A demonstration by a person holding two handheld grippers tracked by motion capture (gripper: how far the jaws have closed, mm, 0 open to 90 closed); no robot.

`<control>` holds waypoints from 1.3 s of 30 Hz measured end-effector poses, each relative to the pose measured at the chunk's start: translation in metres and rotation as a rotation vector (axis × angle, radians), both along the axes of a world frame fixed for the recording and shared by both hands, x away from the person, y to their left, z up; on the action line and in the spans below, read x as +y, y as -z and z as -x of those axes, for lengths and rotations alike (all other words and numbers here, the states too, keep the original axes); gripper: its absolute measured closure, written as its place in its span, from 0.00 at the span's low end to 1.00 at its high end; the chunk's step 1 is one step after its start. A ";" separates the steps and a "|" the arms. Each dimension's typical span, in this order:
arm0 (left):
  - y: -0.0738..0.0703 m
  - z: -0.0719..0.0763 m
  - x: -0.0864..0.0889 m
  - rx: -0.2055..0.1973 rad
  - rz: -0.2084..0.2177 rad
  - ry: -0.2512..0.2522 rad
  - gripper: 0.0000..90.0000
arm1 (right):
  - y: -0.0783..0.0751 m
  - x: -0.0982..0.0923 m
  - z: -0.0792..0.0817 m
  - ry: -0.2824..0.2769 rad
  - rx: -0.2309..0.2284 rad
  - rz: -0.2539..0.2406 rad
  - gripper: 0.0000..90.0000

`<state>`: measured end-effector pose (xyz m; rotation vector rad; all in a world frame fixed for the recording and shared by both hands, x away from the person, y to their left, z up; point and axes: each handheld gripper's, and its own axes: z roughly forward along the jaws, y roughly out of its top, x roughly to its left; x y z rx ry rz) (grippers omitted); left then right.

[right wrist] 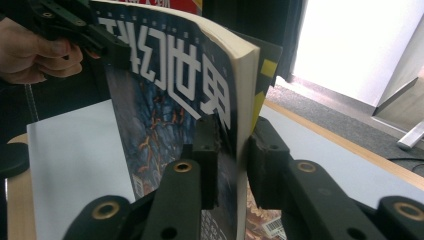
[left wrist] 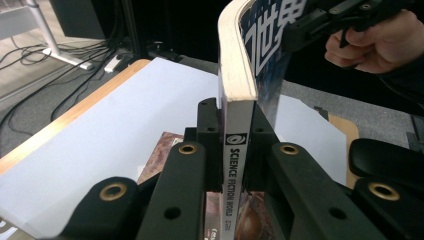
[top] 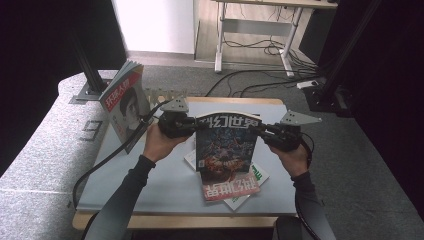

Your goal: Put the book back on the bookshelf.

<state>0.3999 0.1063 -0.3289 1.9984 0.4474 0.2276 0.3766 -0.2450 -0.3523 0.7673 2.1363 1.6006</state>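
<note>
A dark science-fiction magazine (top: 227, 142) stands upright over the middle of the table, front cover facing me. My left gripper (top: 196, 125) is shut on its spine edge near the top; in the left gripper view the jaws (left wrist: 238, 125) clamp the white spine of the magazine (left wrist: 239, 75). My right gripper (top: 257, 129) holds the opposite edge. In the right gripper view (right wrist: 235, 145) one pad presses the magazine's cover (right wrist: 170, 100) and the other sits against the back of the pages. The top of the magazine bows slightly between the two grips.
Under the held magazine lie a red-titled magazine (top: 232, 187) and a white and green booklet (top: 257, 175), flat on the grey table (top: 150, 185). Another magazine (top: 125, 102) leans upright at the back left beside a wire rack (top: 162, 93). Cables trail to my left.
</note>
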 end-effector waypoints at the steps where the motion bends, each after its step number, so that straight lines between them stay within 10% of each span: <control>1: 0.000 0.000 0.001 -0.001 0.003 0.003 0.91 | 0.000 -0.001 0.000 0.011 -0.003 0.004 0.80; 10: 0.001 0.003 0.004 -0.003 0.010 -0.001 0.91 | 0.015 -0.023 0.000 0.097 0.025 0.027 0.60; 25: 0.001 0.005 0.004 0.000 0.003 -0.019 0.91 | 0.084 -0.057 -0.001 0.346 0.167 0.178 0.31; 39: -0.001 0.005 0.006 0.003 -0.012 -0.023 0.91 | 0.151 -0.070 -0.001 0.496 0.311 0.218 0.12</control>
